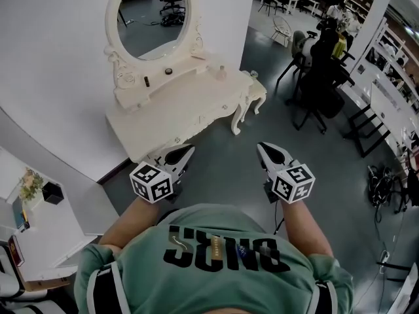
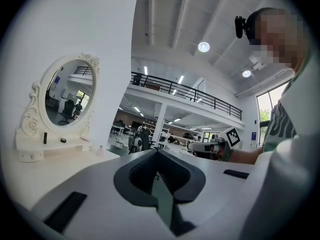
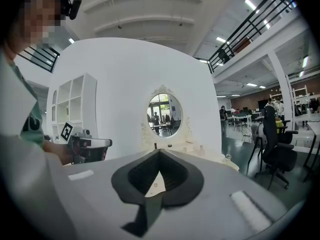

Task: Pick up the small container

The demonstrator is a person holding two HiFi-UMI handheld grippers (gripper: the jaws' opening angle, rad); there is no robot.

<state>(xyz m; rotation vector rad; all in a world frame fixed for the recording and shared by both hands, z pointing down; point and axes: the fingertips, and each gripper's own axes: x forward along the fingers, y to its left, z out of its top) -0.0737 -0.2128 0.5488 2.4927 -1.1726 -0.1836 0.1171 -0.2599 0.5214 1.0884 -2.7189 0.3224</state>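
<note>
Fingers (image 2: 131,176) together — dark, ribbed, ornate white vanity (image 1: 177,103)

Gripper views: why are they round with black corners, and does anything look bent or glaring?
Left gripper view: wide lens leaves dark corners; ceiling lamp glares white. Right gripper view: same vignette, white pillar bows. Head view: white wall edges curve too.

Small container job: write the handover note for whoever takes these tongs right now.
Left tongs: shut, empty, held just short of the dressing table.
Right tongs: shut, empty, over the floor beside it.
Small container: probably the pale little bottle standing near the tabletop's right end, untouched.
Done: nothing picked up.
Left: step closer, open one pair of tongs, grip the container and lift it.
</note>
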